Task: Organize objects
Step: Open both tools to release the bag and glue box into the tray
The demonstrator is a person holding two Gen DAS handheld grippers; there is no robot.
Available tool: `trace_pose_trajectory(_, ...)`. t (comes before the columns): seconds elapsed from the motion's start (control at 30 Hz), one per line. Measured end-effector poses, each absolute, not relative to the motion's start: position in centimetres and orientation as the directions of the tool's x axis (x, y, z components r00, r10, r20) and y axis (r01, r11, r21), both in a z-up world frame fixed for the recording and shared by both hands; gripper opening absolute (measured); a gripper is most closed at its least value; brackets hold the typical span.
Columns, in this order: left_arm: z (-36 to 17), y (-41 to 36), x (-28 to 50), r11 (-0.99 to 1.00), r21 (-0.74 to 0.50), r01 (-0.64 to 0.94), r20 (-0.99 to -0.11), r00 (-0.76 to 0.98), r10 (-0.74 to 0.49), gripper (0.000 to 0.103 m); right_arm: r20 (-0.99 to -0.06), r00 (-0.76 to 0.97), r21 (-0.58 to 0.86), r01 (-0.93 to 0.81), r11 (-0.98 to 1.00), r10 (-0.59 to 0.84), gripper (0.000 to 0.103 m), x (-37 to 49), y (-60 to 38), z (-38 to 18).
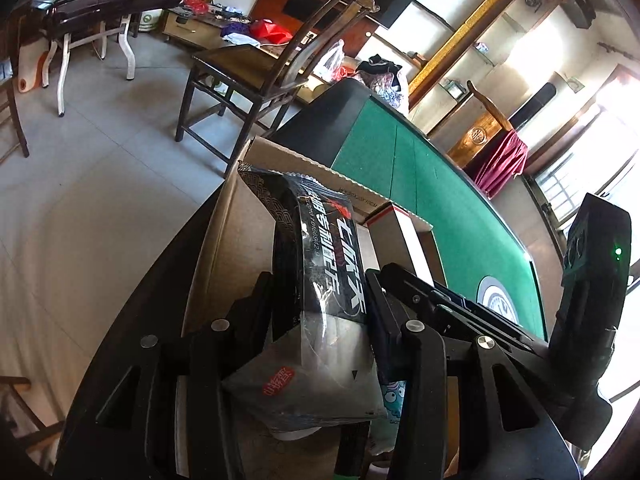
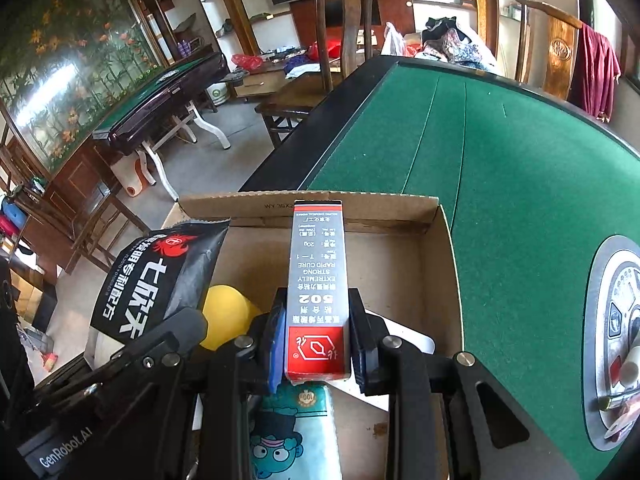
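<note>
My left gripper (image 1: 320,300) is shut on a black snack packet (image 1: 316,248) with white Chinese lettering and holds it over the open cardboard box (image 1: 224,248). The packet also shows in the right wrist view (image 2: 152,280). My right gripper (image 2: 318,336) is shut on a grey and red 502 glue carton (image 2: 318,280), held over the same box (image 2: 440,264). The carton shows in the left wrist view (image 1: 400,236). A yellow ball (image 2: 224,316) and a cartoon-printed packet (image 2: 292,436) lie in the box.
The box sits on a green felt mahjong table (image 2: 520,168) with a black rim and a round centre panel (image 2: 620,340). Wooden chairs (image 1: 256,76) stand beside it. A second mahjong table (image 2: 160,96) stands further off on the tiled floor.
</note>
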State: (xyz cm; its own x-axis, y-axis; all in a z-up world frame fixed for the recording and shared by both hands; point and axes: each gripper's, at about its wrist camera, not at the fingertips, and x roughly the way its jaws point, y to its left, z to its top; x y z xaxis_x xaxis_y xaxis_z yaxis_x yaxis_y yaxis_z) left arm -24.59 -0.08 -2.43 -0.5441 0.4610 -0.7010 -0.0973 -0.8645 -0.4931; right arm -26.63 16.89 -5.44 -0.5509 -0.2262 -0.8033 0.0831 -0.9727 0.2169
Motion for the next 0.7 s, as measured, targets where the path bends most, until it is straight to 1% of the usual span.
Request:
trace_pose_trajectory(0.07, -2.4, -0.3, -24.6, -0.860, -0.501, -0.096, -0.695, -0.548, 0.466, 0.045, -0.806, -0.546, 0.222, 0.080, -0.972, -0.229, 0.027, -26.6, 17.0, -5.3)
trace_pose_trajectory(0.13, -2.2, -0.5, -24.5, -0.853, -0.512, -0.099, -0.686, -0.550, 0.476, 0.053, -0.800, -0.549, 0.242, 0.073, -0.968, -0.241, 0.027, -26.5, 17.4, -5.3)
trace_pose_trajectory(0.23, -1.9, -0.6, -24.4, -0.845, -0.524, -0.106, -0.675, -0.553, 0.488, 0.059, -0.798, -0.544, 0.265, 0.073, -0.962, -0.261, 0.027, -26.3, 17.6, -5.3)
trace_pose_trajectory(0.43, -1.4, -0.9, -24.3, -0.838, -0.533, -0.114, -0.656, -0.569, 0.495, 0.060, -0.784, -0.548, 0.299, 0.077, -0.951, -0.291, 0.027, -25.5, 18.1, -4.7)
trace_pose_trajectory(0.7, -0.3, -1.8, -23.9, -0.825, -0.555, -0.111, -0.613, -0.615, 0.495, 0.060, -0.742, -0.531, 0.408, 0.128, -0.904, -0.410, 0.028, -24.0, 18.0, -4.4)
